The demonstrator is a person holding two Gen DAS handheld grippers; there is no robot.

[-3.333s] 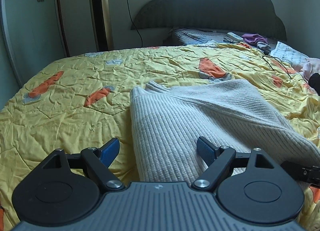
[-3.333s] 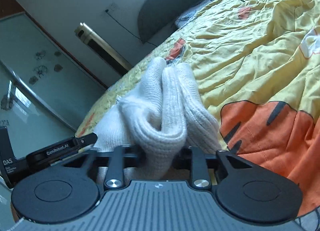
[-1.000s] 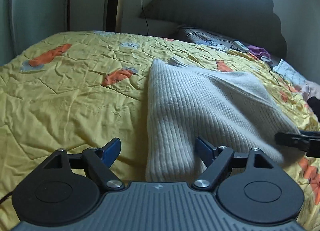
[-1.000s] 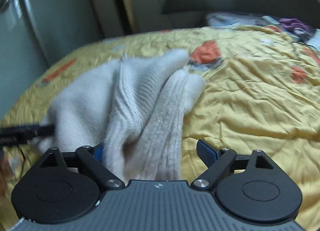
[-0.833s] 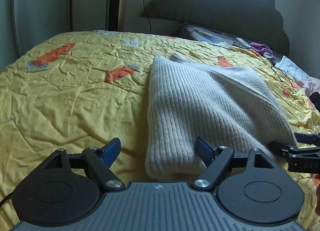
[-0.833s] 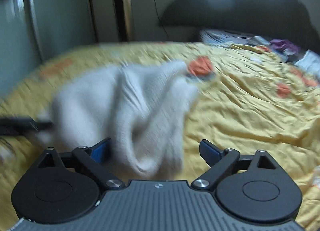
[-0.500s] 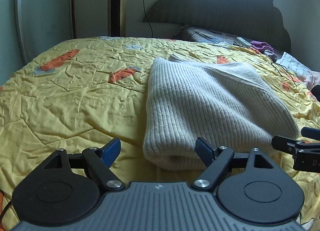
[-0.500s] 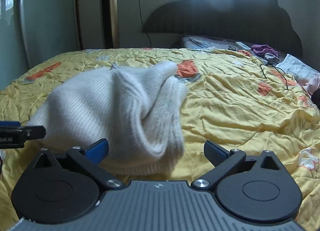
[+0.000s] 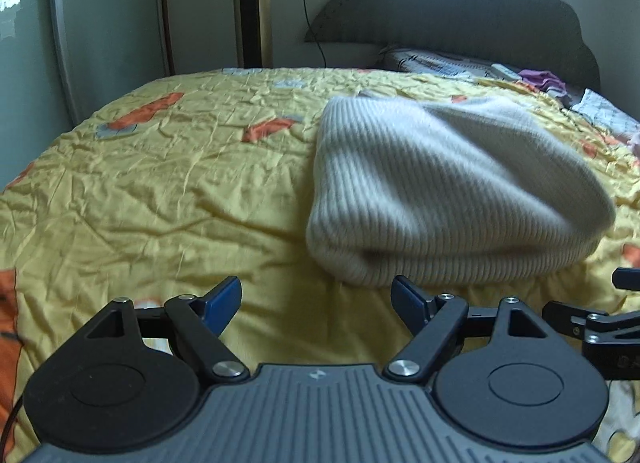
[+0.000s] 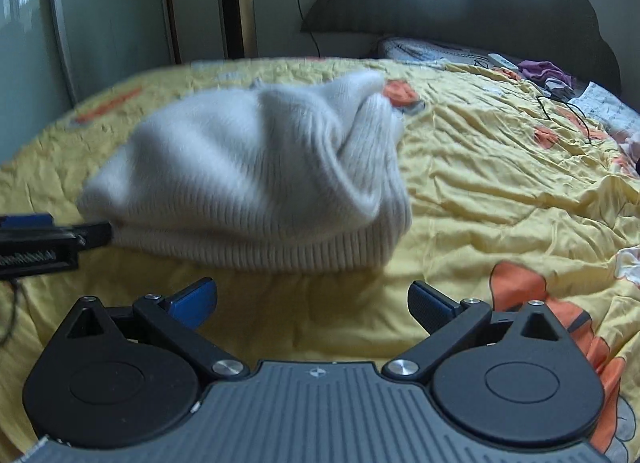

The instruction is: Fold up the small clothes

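Right gripper (image 10: 312,303) has released one sweater (image 9: 448,191), left gripper (image 9: 316,303) also wide

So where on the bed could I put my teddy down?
The wide yellow quilt left of the folded white sweater is bare, back to the bed's far edge. Bare too is the quilt right of the sweater, seen from the right tool. Crowded: by the headboard, with purple clothes, a remote and a black cable.

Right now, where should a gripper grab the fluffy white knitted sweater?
Probably the thick rolled fold edge of the folded white ribbed knit sweater nearest the open right gripper, approached low from the front. That edge bulges off the yellow quilt, so the fingers can straddle it.
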